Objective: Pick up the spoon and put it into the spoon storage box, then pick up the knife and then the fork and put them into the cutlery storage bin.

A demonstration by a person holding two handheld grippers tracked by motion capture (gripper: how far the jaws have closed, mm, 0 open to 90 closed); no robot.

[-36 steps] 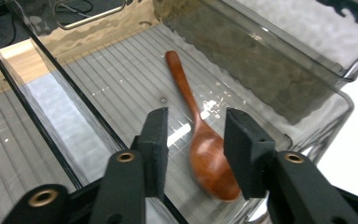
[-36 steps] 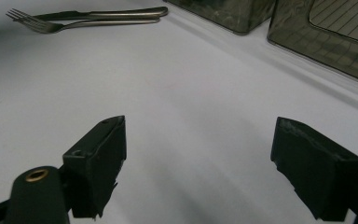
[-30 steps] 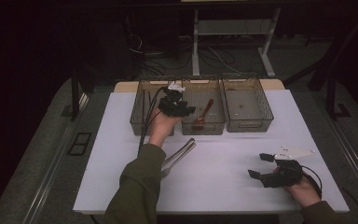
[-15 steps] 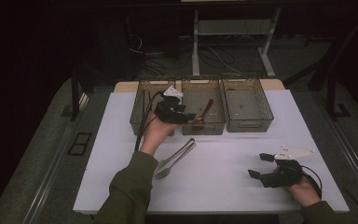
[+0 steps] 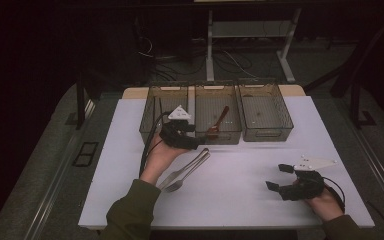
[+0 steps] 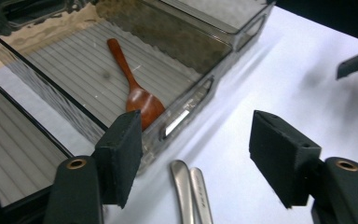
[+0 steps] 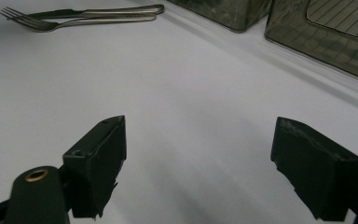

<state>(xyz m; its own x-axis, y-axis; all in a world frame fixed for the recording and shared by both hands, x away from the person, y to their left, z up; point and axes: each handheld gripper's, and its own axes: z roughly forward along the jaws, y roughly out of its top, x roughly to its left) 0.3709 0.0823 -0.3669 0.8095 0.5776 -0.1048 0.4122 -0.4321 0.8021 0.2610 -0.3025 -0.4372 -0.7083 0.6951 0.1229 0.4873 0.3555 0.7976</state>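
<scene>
A brown wooden spoon (image 5: 219, 121) (image 6: 135, 91) lies in the middle clear bin (image 5: 230, 139) (image 6: 193, 100). My left gripper (image 5: 196, 137) (image 6: 198, 130) hovers just in front of that bin. Its jaws have just been opening and are open, with nothing between them. Below it, a metal fork and a second metal utensil (image 5: 185, 170) (image 6: 192, 189) lie side by side on the white table. My right gripper (image 5: 276, 176) (image 7: 200, 128) rests low over the table at the near right, open and empty. The fork (image 7: 81, 16) lies far ahead of it.
Three clear bins stand in a row at the back: a left bin (image 5: 167, 97), the middle one, and a right bin (image 5: 262, 112) (image 7: 335, 37). White table surface (image 5: 240, 200) stretches between the two grippers. A cable trails from the left gripper.
The left hand has drawn back from over the bins toward the near side, and its jaws have spread wider. The right gripper has not moved.
</scene>
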